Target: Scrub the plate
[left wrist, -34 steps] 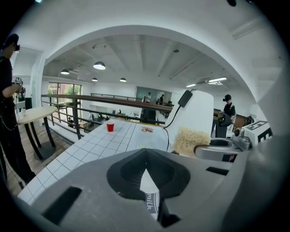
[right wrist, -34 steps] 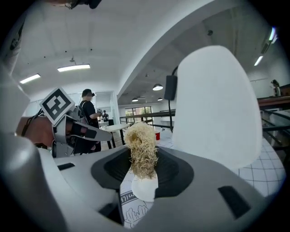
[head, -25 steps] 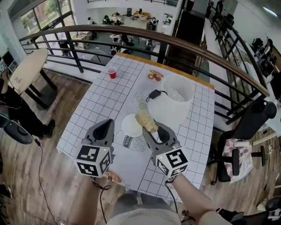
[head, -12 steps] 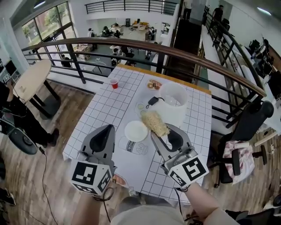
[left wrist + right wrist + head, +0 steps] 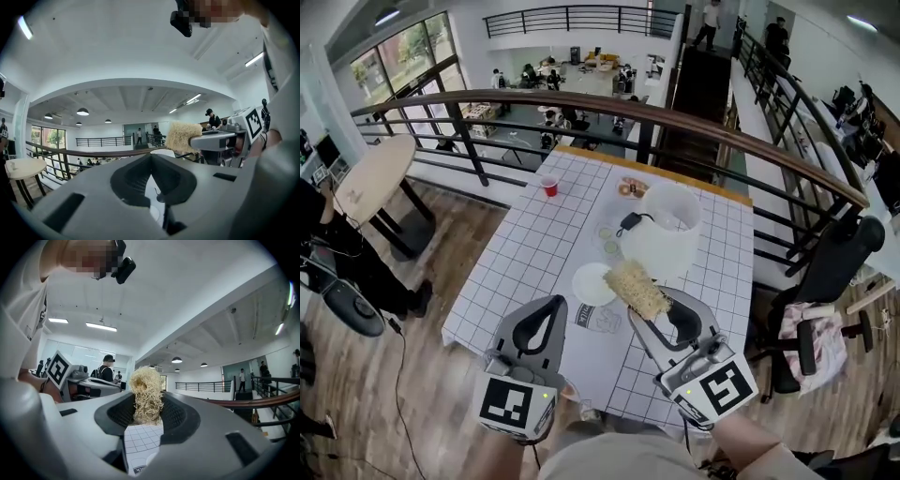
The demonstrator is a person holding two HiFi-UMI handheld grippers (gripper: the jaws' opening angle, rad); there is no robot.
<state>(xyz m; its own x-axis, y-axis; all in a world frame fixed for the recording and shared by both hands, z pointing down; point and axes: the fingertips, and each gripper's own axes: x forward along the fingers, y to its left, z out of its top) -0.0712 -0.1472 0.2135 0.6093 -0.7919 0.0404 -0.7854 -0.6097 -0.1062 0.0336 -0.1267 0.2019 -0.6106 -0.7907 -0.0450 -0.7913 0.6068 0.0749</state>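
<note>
A white plate (image 5: pixel 592 283) lies on the gridded table (image 5: pixel 525 253), empty and uncovered. My right gripper (image 5: pixel 649 311) is shut on a tan fibrous scrubber (image 5: pixel 634 288), held in the air just right of the plate and not touching it. In the right gripper view the scrubber (image 5: pixel 146 394) stands up between the jaws of the right gripper (image 5: pixel 146 417). My left gripper (image 5: pixel 551 307) hovers near the table's front, left of the plate, shut with nothing in it. The left gripper view shows the left gripper (image 5: pixel 151 158) closed, and the scrubber (image 5: pixel 183 137) off to its right.
A large white bucket (image 5: pixel 673 225) stands behind the plate, with a black object (image 5: pixel 630 223) and two small dishes (image 5: pixel 606 239) beside it. A red cup (image 5: pixel 549 187) and a food plate (image 5: pixel 630 188) sit at the far end. A railing (image 5: pixel 609 103) runs behind, and a chair (image 5: pixel 830 267) is at right.
Both grippers have drawn back toward me and risen. The scrubber, earlier over the plate's right edge, now hangs clear of it. The left gripper stays shut and empty.
</note>
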